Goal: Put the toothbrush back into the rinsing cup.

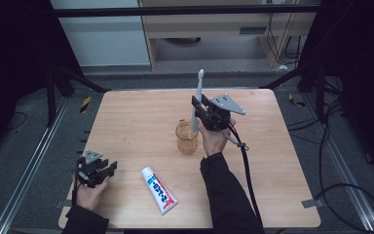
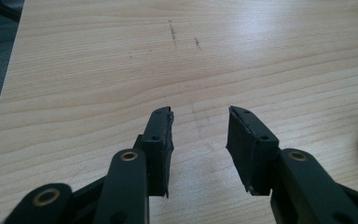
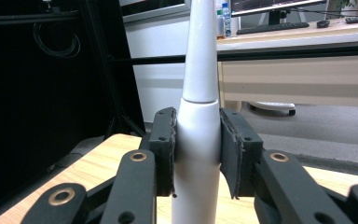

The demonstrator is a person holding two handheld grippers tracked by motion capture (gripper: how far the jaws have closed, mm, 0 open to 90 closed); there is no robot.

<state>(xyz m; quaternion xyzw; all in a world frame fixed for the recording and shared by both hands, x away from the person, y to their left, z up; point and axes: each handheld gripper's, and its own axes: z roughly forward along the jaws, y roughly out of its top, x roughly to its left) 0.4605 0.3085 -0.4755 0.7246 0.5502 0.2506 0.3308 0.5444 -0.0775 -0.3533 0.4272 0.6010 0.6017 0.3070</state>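
The right gripper (image 1: 200, 108) is held up above the middle of the wooden counter (image 1: 282, 185), its fingers (image 3: 164, 149) clamped on the white body of an electric toothbrush (image 1: 197, 100). The toothbrush stands nearly upright, brush head at 12 o'clock, and its lower end seems to dip into the amber glass cup (image 1: 187, 138) just below, though from the high view it is hard to tell whether it touches the cup. In the right gripper view the toothbrush (image 3: 199, 121) rises between the two pads, its narrower neck running off the top edge. The cup stands near the counter's centre, right beside the right hand (image 1: 214, 139).

A tube of toothpaste (image 1: 158, 189) lies flat at about 7 o'clock from the cup, well apart from it, cap end pointing to 11 o'clock.

The left gripper (image 1: 108, 168) rests low at the counter's 8 o'clock corner, held by the left hand (image 1: 90, 190). Its fingers (image 2: 161, 147) are apart, with bare wood between them.
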